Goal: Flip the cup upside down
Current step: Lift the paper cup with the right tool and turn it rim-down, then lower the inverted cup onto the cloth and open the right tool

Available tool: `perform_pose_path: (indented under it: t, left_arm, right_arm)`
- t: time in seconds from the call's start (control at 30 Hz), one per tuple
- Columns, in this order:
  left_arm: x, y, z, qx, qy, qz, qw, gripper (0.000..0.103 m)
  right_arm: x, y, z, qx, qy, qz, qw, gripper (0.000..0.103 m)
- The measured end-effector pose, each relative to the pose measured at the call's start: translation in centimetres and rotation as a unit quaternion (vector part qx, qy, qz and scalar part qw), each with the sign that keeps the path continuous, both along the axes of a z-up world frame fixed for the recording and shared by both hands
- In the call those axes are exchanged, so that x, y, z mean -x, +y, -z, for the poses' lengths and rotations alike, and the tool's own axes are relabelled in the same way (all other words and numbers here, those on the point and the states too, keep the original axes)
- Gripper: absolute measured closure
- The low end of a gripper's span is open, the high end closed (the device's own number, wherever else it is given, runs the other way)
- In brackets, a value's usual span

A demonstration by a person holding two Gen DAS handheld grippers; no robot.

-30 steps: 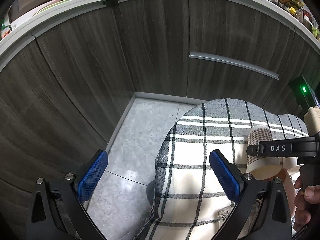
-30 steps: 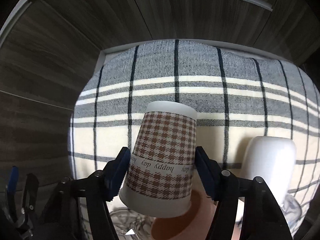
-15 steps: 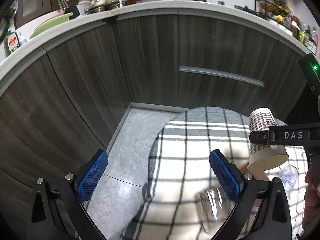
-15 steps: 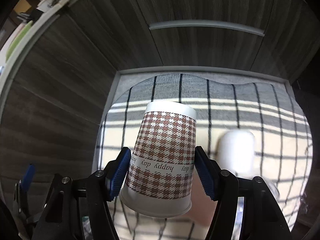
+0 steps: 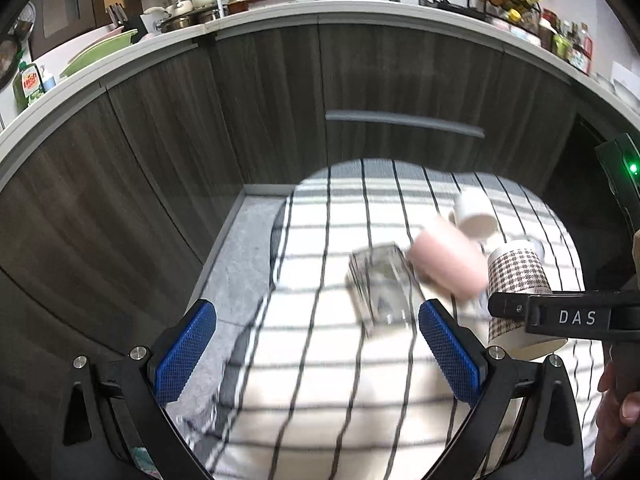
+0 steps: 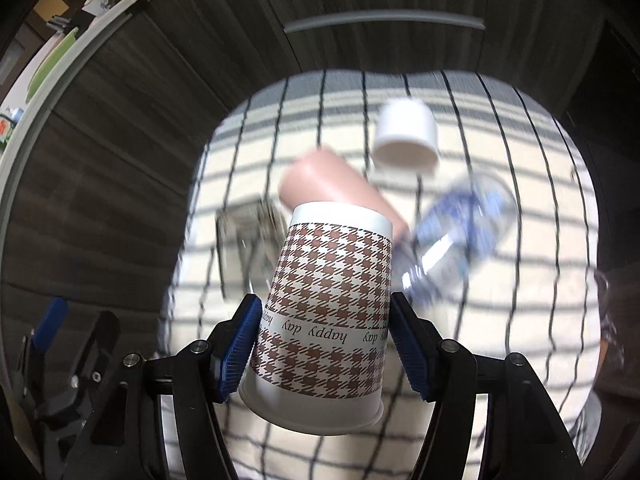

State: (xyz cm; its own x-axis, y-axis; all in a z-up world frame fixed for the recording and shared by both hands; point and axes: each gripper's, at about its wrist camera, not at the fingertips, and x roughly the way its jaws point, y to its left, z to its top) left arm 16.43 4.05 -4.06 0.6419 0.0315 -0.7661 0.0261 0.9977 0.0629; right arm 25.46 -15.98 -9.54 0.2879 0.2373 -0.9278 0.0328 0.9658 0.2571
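Observation:
My right gripper (image 6: 322,344) is shut on a brown houndstooth paper cup (image 6: 328,300) and holds it upside down, rim towards the camera, above the checked tablecloth (image 6: 520,320). The cup also shows in the left wrist view (image 5: 518,284), clamped by the right gripper's black finger. My left gripper (image 5: 316,352) is open and empty, above the cloth's left part.
On the cloth lie a pink cup (image 6: 328,184), a white cup (image 6: 406,136), a clear glass (image 5: 380,288) and a clear cup with blue print (image 6: 460,224). Dark wood cabinets (image 5: 160,160) stand behind, and grey floor (image 5: 236,272) lies left of the table.
Both grippers have risen and pulled back from the table, bringing more of the cloth and the other cups into view. The paper cup stays clamped in the right gripper.

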Motion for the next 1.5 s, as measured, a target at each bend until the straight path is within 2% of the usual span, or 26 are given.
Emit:
perform_pose_path:
  t: [0.13, 0.27, 0.4, 0.53, 0.7, 0.77, 0.83, 1.17, 1.5]
  left_arm:
    - [2.6, -0.6, 1.5, -0.005, 0.007, 0.016, 0.9998, 0.000]
    - [4.2, -0.8, 3.6, -0.005, 0.031, 0.026, 0.9992, 0.000]
    - [5.2, -0.6, 5.3, 0.001, 0.052, 0.022, 0.9984, 0.000]
    - [5.6, -0.2, 5.8, 0.001, 0.059, 0.017, 0.9981, 0.000]
    - [5.5, -0.3, 5.6, -0.001, 0.058, 0.021, 0.9981, 0.000]
    - [5.4, -0.3, 5.4, -0.001, 0.057, 0.022, 0.9982, 0.000]
    - [5.4, -0.4, 5.1, 0.000, 0.055, 0.024, 0.9982, 0.000]
    - [5.5, -2.1, 3.8, 0.009, 0.049, 0.044, 0.9978, 0.000]
    - [5.1, -7.3, 3.3, 0.029, 0.059, 0.097, 0.9931, 0.000]
  right_arm:
    - [3.4, -0.4, 2.3, -0.002, 0.020, 0.003, 1.000, 0.039]
    - [6.0, -0.4, 4.7, 0.002, 0.045, 0.002, 0.999, 0.039]
    - [7.2, -0.3, 7.3, 0.006, 0.069, 0.006, 0.998, 0.038]
    - [8.0, -0.4, 9.2, 0.002, 0.092, 0.013, 0.996, 0.038]
    - [8.2, -0.4, 9.9, -0.006, 0.099, 0.012, 0.995, 0.037]
    - [8.3, -0.3, 9.9, -0.010, 0.102, 0.009, 0.995, 0.031]
    - [8.5, -0.3, 9.7, -0.013, 0.096, 0.012, 0.995, 0.026]
    - [9.4, -2.3, 5.0, -0.012, 0.027, 0.036, 0.999, 0.025]
    - [12.5, -6.9, -1.7, 0.045, -0.082, 0.060, 0.994, 0.021]
